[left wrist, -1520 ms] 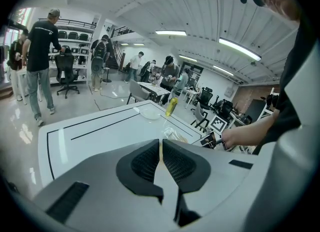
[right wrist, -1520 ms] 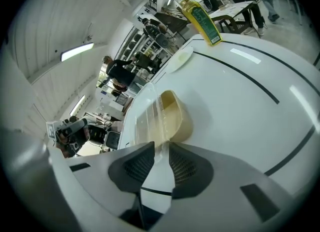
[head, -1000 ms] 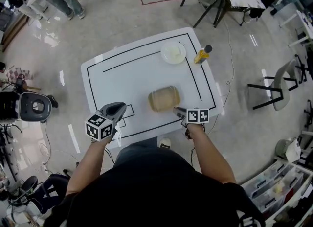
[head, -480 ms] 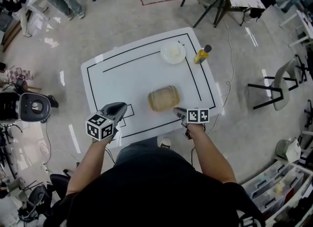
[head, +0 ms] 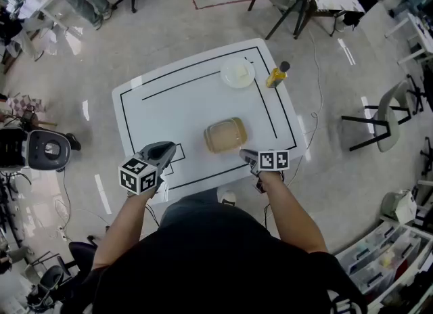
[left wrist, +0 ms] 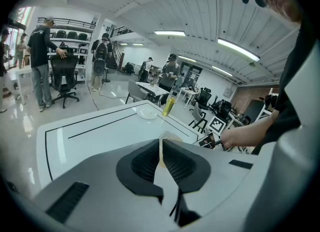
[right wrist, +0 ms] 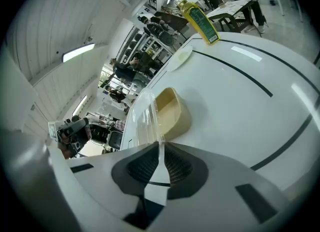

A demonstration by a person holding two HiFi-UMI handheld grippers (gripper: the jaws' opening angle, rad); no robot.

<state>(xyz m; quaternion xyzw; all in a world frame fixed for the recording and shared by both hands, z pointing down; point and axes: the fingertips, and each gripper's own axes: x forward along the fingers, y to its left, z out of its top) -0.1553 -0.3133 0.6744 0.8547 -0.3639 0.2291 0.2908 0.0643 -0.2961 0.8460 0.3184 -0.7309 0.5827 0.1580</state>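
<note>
The right gripper (right wrist: pixel 160 147) pinches the thin clear plastic lid (right wrist: pixel 146 118) of the tan rectangular box (right wrist: pixel 174 113), and the lid stands raised. This looks like the opening step, where such an edge slips easily. Left of the box, the left gripper (head: pixel 162 149) hovers with jaws together, empty.

A shallow tan box (head: pixel 225 135) with rounded corners sits flat on the white table (head: pixel 172 106), inside the black outline and toward its near right part. Its clear lid (right wrist: pixel 145 118) is swung up from the box's open top and stands tilted. The lid's free edge runs down into the narrow slit between the closed jaws of the right gripper (right wrist: pixel 160 148).
</note>
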